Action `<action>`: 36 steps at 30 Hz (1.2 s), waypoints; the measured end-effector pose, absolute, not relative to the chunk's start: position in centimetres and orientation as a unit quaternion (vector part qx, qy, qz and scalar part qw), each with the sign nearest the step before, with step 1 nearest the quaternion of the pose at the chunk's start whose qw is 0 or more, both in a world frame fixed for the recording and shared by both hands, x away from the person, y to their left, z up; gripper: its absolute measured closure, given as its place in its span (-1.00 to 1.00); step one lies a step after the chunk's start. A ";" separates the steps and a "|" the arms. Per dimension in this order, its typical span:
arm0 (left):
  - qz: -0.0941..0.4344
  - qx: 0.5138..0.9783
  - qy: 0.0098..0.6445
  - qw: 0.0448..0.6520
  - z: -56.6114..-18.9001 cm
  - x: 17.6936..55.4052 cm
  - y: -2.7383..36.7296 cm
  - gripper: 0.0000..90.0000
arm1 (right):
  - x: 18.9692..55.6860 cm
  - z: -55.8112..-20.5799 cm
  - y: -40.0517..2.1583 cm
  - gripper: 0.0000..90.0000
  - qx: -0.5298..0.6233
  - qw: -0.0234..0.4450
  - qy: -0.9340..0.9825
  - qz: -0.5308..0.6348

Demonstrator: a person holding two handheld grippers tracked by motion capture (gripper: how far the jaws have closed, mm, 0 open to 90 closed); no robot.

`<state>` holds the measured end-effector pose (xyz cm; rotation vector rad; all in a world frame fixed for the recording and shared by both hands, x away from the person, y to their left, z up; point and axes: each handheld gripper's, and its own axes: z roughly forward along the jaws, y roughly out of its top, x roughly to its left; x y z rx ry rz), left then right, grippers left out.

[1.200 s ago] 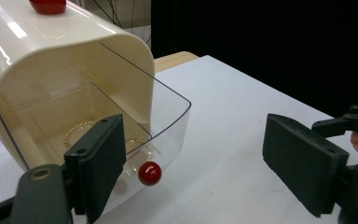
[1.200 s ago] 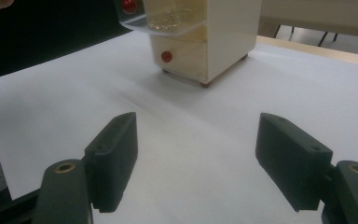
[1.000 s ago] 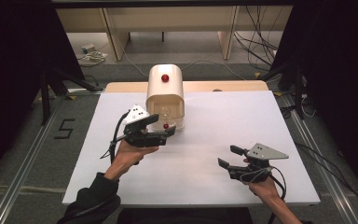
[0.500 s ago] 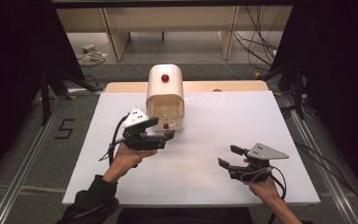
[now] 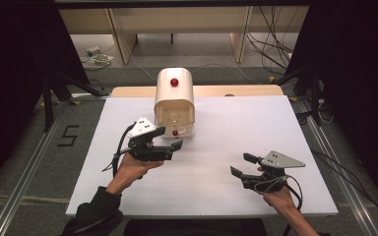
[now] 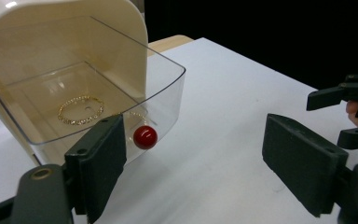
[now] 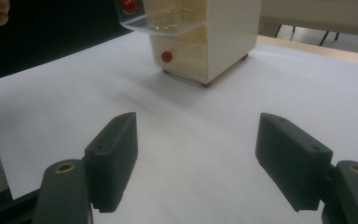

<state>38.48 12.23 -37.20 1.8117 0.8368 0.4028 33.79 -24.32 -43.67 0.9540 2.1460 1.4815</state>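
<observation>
One cream drawer cabinet [image 5: 175, 96] is standing at the white table's [image 5: 275, 123] far edge, its one clear drawer [image 6: 135, 88] pulled out — we are counting one gold bracelet [image 6: 80, 109] inside and three red knobs. Two grippers: left gripper [image 5: 171, 145] is hovering beside the drawer, jaws spread, grasping nothing; right gripper [image 5: 240, 165] — likewise released — well apart.
</observation>
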 end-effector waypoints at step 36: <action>0.215 0.763 0.374 0.481 -39.3 38.6 13.4 0.98 | 33.8 -43.7 -23.9 -0.33 0.335 0.183 0.764 0.519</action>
